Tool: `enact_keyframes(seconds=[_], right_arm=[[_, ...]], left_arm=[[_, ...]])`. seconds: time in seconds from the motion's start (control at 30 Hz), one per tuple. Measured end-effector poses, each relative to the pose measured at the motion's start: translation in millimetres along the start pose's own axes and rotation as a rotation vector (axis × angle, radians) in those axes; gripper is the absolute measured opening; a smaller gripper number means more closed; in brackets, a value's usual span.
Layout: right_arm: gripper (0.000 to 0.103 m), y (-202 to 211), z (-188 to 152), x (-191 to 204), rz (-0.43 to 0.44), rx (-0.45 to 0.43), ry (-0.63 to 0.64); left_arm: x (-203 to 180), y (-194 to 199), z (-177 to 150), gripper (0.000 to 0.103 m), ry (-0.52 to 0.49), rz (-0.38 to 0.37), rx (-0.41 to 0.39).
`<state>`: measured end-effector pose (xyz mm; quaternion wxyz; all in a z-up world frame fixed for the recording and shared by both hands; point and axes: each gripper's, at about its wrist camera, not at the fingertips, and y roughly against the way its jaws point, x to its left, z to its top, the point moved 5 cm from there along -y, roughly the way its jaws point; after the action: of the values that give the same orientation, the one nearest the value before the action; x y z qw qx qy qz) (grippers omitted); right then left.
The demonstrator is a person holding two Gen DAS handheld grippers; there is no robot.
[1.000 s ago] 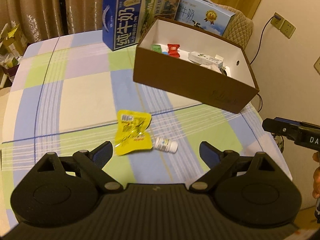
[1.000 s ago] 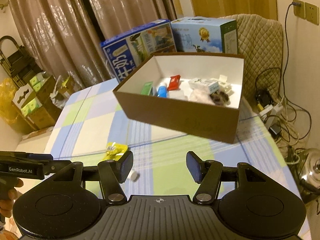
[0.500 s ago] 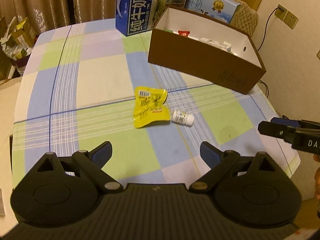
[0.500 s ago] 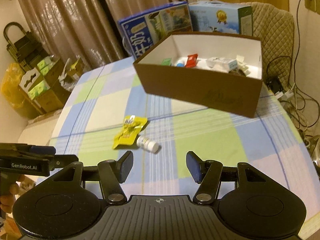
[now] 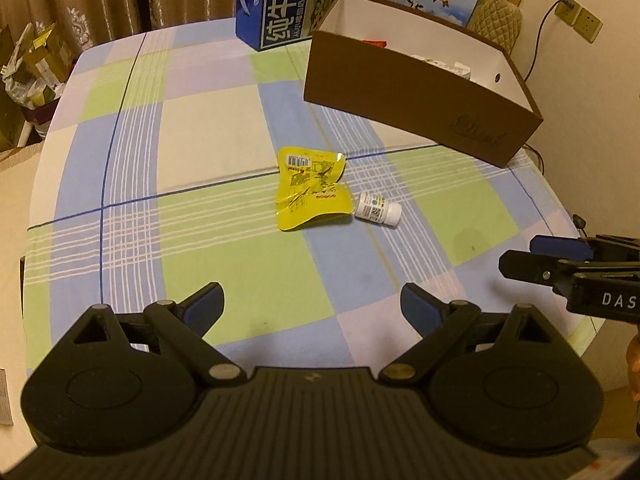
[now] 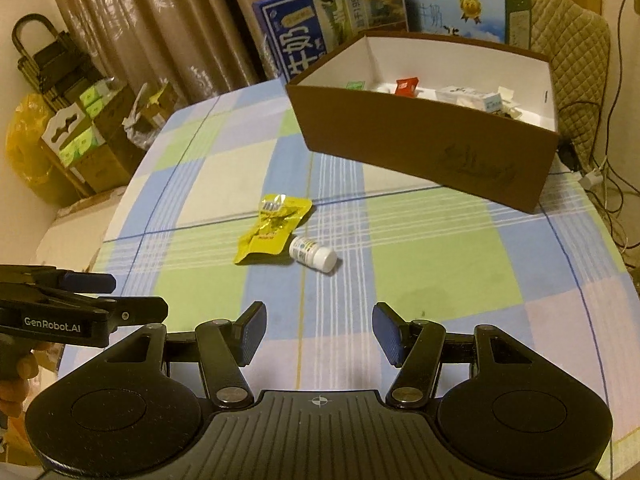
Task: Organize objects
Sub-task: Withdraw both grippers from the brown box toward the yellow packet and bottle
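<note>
left gripper [image 5: 312,308] wide open and empty, right gripper [image 6: 319,334] same deal, both hanging over the near edge of the checked tablecloth [image 5: 208,152], yellow packet [image 5: 310,190] mid-table touching a little white bottle [image 5: 378,209] on its side, brown box [image 5: 420,92] further back, well apart

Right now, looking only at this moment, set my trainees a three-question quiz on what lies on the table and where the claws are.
1. True or false: the yellow packet already lies inside the brown box.
2. Multiple choice: the white bottle is (A) standing upright, (B) lying on its side beside the packet, (C) held in a claw.
3. Fill in: the left claw and the right claw are both ____ and hold nothing.

Key
1. False: it lies flat on the checked tablecloth, apart from the box.
2. B.
3. Open.
</note>
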<state>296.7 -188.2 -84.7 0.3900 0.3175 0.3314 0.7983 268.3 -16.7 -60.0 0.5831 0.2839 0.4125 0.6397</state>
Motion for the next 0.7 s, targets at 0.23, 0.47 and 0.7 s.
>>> enact_keyframes(seconds=[0.23,0.47,0.7], right_arm=[[0.056,-20,-2,1,-0.009,0.03,0.031],[0.056,-43,-4,-2,-0.02,0.056,0.085],[0.056,-61,-2,-3,-0.012,0.076,0.121]], left_arm=[[9,-13,0,0.093,0.022,0.019,0.015],[16,-29,3,0.093,0.032,0.033,0.032],[19,-47,9,0.093,0.031,0.046,0.048]])
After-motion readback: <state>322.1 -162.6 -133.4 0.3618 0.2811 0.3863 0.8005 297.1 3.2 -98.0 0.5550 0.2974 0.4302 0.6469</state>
